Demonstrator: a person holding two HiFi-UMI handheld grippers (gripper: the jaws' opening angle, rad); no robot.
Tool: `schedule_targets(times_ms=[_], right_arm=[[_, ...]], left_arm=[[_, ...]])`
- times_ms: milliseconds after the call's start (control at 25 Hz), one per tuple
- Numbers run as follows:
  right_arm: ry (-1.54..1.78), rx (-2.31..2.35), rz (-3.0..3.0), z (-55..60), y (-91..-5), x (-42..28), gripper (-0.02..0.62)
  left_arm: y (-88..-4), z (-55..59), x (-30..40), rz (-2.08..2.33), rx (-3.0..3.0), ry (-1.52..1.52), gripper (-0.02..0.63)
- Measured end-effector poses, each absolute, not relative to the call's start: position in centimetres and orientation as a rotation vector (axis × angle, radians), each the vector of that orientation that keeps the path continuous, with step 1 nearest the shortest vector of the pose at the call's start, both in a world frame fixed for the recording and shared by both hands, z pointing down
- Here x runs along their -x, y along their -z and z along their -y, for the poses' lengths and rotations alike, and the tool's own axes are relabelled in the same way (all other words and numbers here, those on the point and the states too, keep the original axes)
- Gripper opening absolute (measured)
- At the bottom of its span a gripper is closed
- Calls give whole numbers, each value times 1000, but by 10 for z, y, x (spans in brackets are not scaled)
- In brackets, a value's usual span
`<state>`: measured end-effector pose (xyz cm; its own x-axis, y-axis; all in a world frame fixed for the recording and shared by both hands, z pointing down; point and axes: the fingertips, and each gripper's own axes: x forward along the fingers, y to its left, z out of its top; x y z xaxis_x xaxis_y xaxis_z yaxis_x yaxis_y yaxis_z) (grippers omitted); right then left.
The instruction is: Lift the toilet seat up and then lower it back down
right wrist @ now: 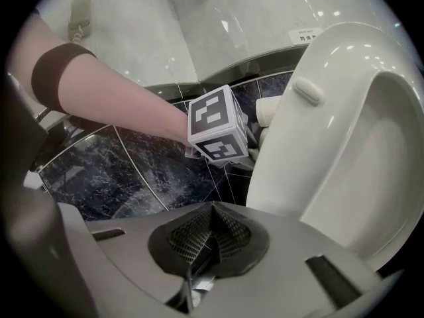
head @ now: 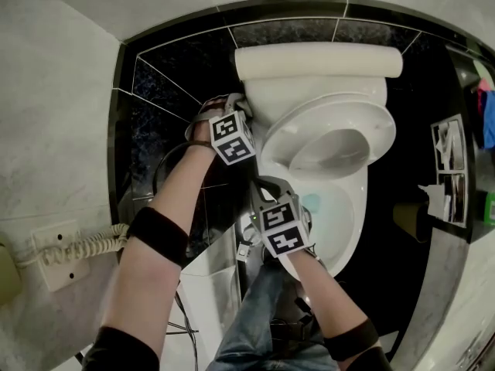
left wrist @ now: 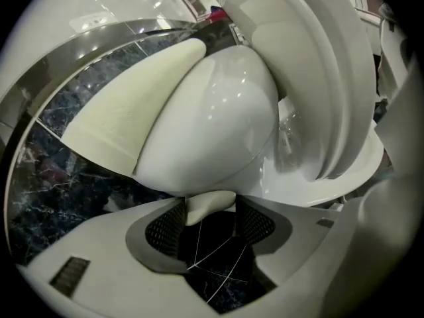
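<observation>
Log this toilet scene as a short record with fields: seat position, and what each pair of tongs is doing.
seat: toilet seat raised partway, tilted above the bowl
left: left tongs closed on the seat's white edge, near its hinge end
right: right tongs shut, holding nothing, beside the bowl
task stage: seat is up, not yet lowered

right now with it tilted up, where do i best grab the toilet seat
Pinch the toilet seat by its thin side rim, coming from outside the bowl, as the left gripper does: tilted up, that edge stands clear and fits between jaws.
</observation>
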<state>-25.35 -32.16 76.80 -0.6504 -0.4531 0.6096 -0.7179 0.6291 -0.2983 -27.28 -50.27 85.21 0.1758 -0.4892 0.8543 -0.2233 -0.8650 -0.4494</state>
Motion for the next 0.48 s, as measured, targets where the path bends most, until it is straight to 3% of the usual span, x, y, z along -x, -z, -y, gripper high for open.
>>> schedule_targets(times_ms=[480], right_arm=[[-757, -905, 2359, 313, -779, 254, 11]], left_arm=[[-871, 499, 275, -678, 2264, 1818, 218]])
